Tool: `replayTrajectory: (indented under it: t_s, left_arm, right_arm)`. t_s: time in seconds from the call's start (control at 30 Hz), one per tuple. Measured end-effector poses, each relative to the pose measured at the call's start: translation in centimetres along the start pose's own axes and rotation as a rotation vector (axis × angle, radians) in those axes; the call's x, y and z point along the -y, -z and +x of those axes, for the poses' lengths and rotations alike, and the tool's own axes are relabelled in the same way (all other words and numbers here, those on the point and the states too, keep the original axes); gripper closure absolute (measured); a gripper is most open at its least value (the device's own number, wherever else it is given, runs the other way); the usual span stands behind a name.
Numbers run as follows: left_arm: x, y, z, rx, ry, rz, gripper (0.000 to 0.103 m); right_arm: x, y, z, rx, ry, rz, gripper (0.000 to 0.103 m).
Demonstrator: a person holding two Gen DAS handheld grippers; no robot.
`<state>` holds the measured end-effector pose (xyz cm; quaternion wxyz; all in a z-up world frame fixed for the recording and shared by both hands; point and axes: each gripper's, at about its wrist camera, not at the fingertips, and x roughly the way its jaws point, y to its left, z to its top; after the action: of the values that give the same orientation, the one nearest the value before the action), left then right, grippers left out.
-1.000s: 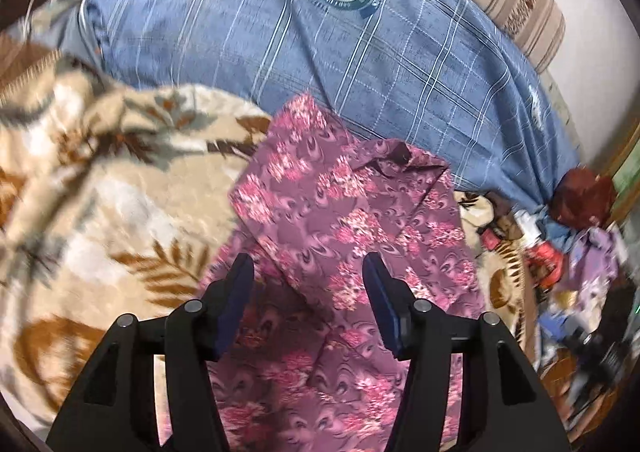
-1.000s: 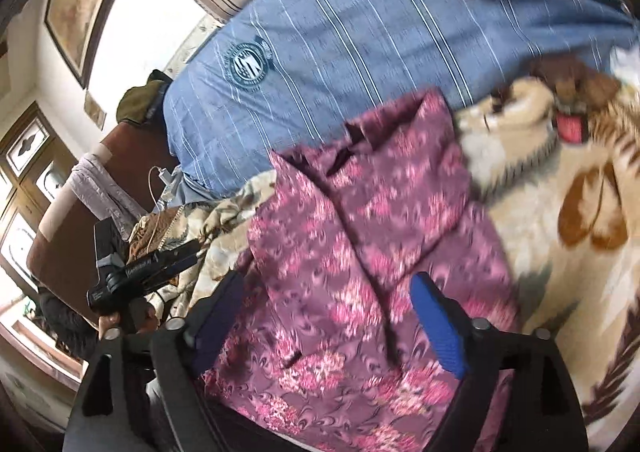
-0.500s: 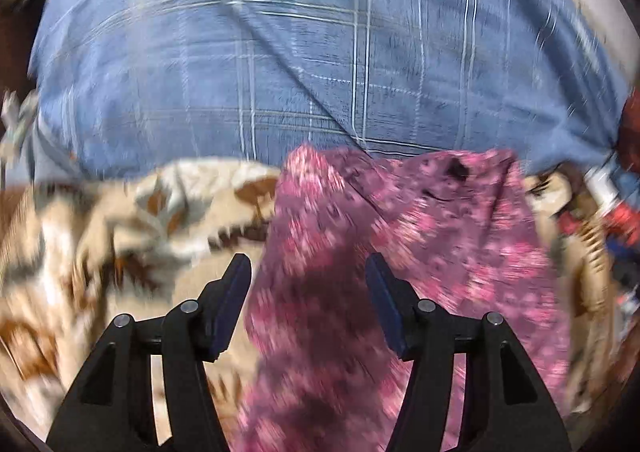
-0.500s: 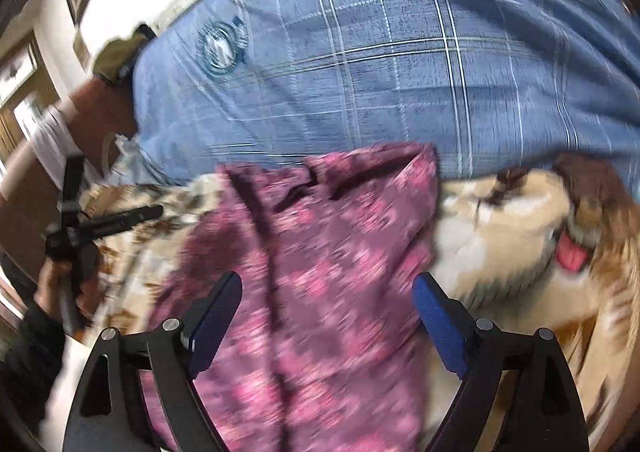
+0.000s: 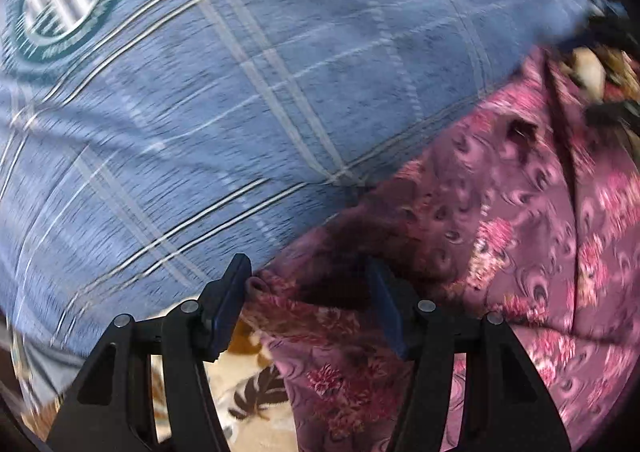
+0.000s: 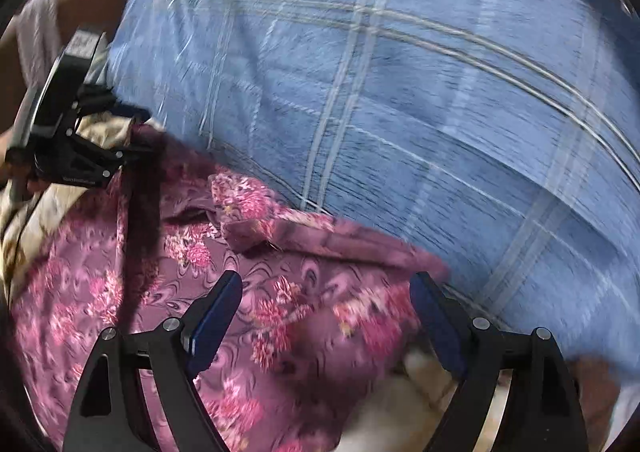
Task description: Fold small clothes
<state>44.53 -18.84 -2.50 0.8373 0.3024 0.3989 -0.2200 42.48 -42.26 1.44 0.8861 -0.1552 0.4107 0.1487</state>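
Blue checked bedding fills most of both wrist views, a big padded mass crossed by pale stripes, with a round green and white crest printed near its upper left in the left view and seen again, smaller, at the top of the right view. Under it lies a cream blanket patterned with brown leaves, showing only in patches at the lower edge of each picture. On that blanket, pushed up against the foot of the blue bedding, lies the purple floral garment, spread fairly flat, its collar end nearest the bedding and a dark seam running down it. Both pictures are smeared by motion. The left gripper stands with its jaws apart over the garment's left corner: the cloth edge sits between the blue pads, but neither pad presses on it. The right gripper has its jaws wide apart over the garment's right corner; they have just been closing a little, with cloth below and between them but not pinched. In the right view the left gripper appears at the far left edge, with a hand behind it.
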Motion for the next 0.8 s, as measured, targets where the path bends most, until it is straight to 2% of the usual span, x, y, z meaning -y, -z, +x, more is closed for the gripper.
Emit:
replayTrajectory:
  t_s: [0.07,0.17,0.27,0.3,0.33,0.37,0.4,0.5,0.6,0.7,0.77,0.8]
  left_arm:
    - [0.4,0.2,0.1,0.026,-0.001,0.052,0.044]
    - [0.8,0.5,1.7,-0.022,-0.035,0.124,0.044]
    - [0.8,1.2,3.1,-0.051,-0.062,0.144,0.044]
    - [0.8,1.2,3.7,-0.071,-0.078,0.133,0.05]
    - [0.6,1.1,4.0,-0.083,-0.087,0.101,0.073]
    - [0.2,0.9,4.2,-0.094,-0.065,0.047,0.086]
    - [-0.2,0.6,4.2,-0.099,-0.026,0.005,0.092]
    - [-1.2,0.9,2.5,-0.037,0.056,-0.068,0.095]
    - [-3.9,2.1,-0.3,0.045,0.173,-0.189,0.096]
    - [-7.0,4.0,-4.4,0.12,0.299,-0.36,0.096]
    - [-7.4,5.5,-8.3,0.179,0.379,-0.398,0.096]
    - [-7.1,6.4,-10.3,0.208,0.389,-0.391,0.096]
  right_arm:
    - [-0.4,-0.8,0.9,-0.005,-0.001,-0.044,0.018]
    - [-1.6,-1.6,3.1,-0.056,0.035,-0.103,0.018]
    - [-2.6,-1.7,5.2,-0.104,0.068,-0.132,0.022]
    - [-2.8,-1.7,5.6,-0.118,0.08,-0.131,0.039]
    - [-2.9,-1.7,6.0,-0.136,0.077,-0.124,0.071]
    - [-3.0,-1.5,6.0,-0.14,0.076,-0.112,0.086]
    - [-3.0,-1.4,5.6,-0.124,0.079,-0.102,0.093]
    - [-2.3,-0.7,3.2,-0.067,0.018,-0.033,0.095]
    - [0.8,0.3,0.4,-0.013,-0.125,0.148,0.097]
    - [3.2,2.0,-3.0,0.058,-0.252,0.298,0.098]
    - [2.8,3.2,-5.9,0.096,-0.313,0.347,0.098]
    - [2.2,3.9,-7.7,0.116,-0.343,0.358,0.098]
